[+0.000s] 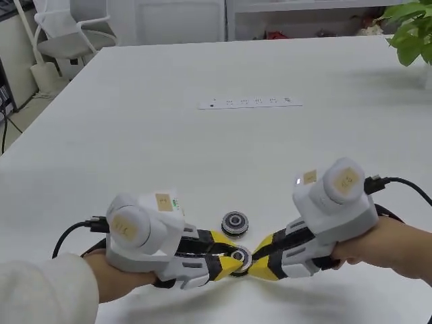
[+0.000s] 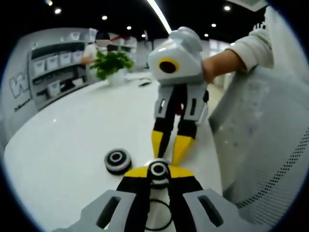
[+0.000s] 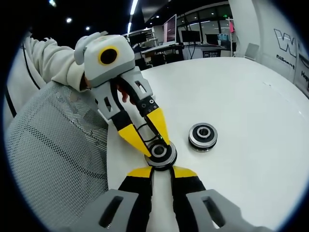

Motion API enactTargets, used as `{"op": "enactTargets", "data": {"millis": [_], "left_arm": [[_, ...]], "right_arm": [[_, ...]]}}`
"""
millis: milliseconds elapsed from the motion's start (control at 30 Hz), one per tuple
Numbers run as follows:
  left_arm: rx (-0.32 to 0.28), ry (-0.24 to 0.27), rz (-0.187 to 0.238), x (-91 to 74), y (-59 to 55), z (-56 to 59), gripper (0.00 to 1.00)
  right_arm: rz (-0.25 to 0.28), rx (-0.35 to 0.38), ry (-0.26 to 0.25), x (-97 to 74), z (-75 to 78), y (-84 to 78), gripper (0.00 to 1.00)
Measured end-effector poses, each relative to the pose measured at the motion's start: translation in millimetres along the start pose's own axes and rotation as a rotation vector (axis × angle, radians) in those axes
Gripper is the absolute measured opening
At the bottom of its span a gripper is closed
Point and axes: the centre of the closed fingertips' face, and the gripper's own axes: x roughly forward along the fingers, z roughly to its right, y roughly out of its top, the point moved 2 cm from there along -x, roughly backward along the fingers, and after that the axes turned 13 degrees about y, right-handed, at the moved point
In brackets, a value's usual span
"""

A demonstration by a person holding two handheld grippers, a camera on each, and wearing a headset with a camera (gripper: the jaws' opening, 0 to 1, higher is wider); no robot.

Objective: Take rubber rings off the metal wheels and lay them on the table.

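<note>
Held wheel: we see a small metal wheel (image 1: 237, 257) at the near edge of the table (image 1: 202, 148), with both grippers meeting on it nose to nose.
Its rubber: a dark band runs round the held wheel's rim (in the right gripper view it looks seated, not peeled).
Left gripper: the left gripper (image 2: 159, 175) is clenched on the held wheel, one yellow tip on either side of it.
Right gripper: the right gripper (image 3: 162, 172) comes at the held wheel from the opposite side. Its yellow tips are close together and touch the wheel's rim. We cannot tell whether they pinch anything.
Loose black ring: in the left gripper view a thin black ring (image 2: 159, 216) shows just behind the held wheel, between the left gripper's arms. We cannot tell whether it lies flat on the table.
Second wheel: a second wheel (image 1: 235, 222) lies flat just beyond the held wheel, apart from both grippers, with a black ring round it.
Hands: a bare hand (image 1: 391, 246) grips the right gripper, and a white sleeve (image 1: 40, 290) leads to the left one.
Power strip: a white power strip (image 1: 250, 102) lies well beyond the held wheel, mid-table.
Potted plant: a potted plant (image 1: 412, 30) stands far beyond the held wheel, to its right.
Mesh chair back: a mesh chair back (image 3: 48, 169) is near the held wheel, just off the table's edge.
</note>
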Motion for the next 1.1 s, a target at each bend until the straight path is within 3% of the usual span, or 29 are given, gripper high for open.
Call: {"op": "enactTargets", "data": {"millis": [100,200,300,500,600,767,900,1100], "left_arm": [[-0.001,0.001,0.002,0.3,0.4,-0.2,0.14],[0.000,0.003,0.004,1.0,0.8,0.1,0.14],[0.000,0.004,0.006,1.5,0.8,-0.2,0.14],[-0.008,0.005,0.005,1.3,0.7,-1.0,0.14],[-0.013,0.005,0.003,0.5,0.3,-1.8,0.14],[-0.010,0.007,0.003,0.6,0.4,-2.0,0.14],[-0.003,0.007,0.004,0.6,0.4,-2.3,0.14],[0.001,0.008,0.005,0.1,-0.1,-3.2,0.14]], "right_arm": [[0.004,0.003,-0.002,0.7,-0.2,0.6,0.13],[0.022,0.002,-0.006,3.5,-0.9,4.4,0.23],[0.002,-0.026,-0.011,4.1,-0.7,2.9,0.20],[-0.004,-0.012,-0.002,0.6,0.2,0.1,0.13],[-0.010,-0.030,-0.023,-1.5,4.1,-0.1,0.01],[-0.017,-0.023,-0.025,-0.8,3.8,-0.8,0.00],[-0.005,0.054,-0.032,-1.9,6.1,-0.8,0.00],[0.061,0.191,-0.028,-9.0,10.3,1.4,0.00]]}}
